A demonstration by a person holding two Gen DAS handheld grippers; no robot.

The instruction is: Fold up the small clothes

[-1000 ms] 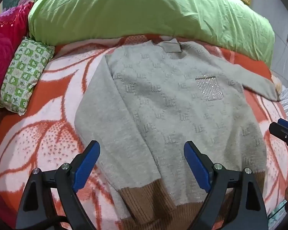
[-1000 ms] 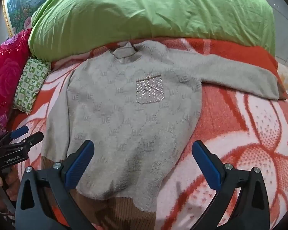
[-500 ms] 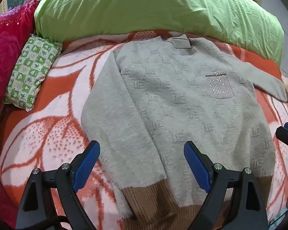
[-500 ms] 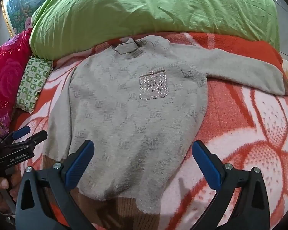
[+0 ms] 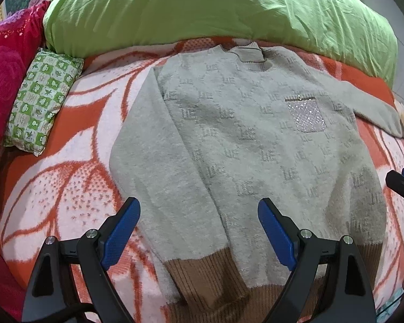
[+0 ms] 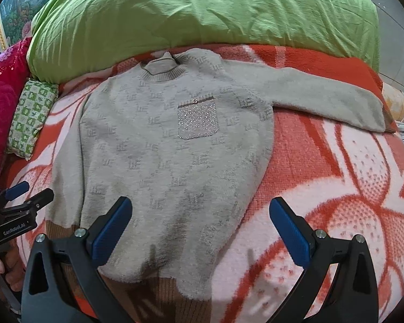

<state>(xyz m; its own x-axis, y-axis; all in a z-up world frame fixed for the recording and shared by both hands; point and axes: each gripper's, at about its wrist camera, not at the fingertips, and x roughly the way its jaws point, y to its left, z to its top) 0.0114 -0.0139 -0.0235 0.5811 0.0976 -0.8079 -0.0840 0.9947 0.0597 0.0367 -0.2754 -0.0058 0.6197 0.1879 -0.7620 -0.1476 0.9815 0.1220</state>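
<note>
Sweater (image 5: 245,145), grey with a brown hem, lay flat and face up on the bed's orange floral blanket (image 5: 67,188). Left hand-held gripper (image 5: 199,231) and right hand-held gripper (image 6: 200,228) hovered open and empty near the hem. A neat fold probably needed the outstretched sleeve (image 6: 323,99) pinched near its cuff and laid across the chest first.

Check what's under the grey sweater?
The grey sweater lies flat on an orange-and-white floral blanket, which shows all around it. Whatever is directly beneath the knit is covered, so nothing else can be confirmed there.
</note>
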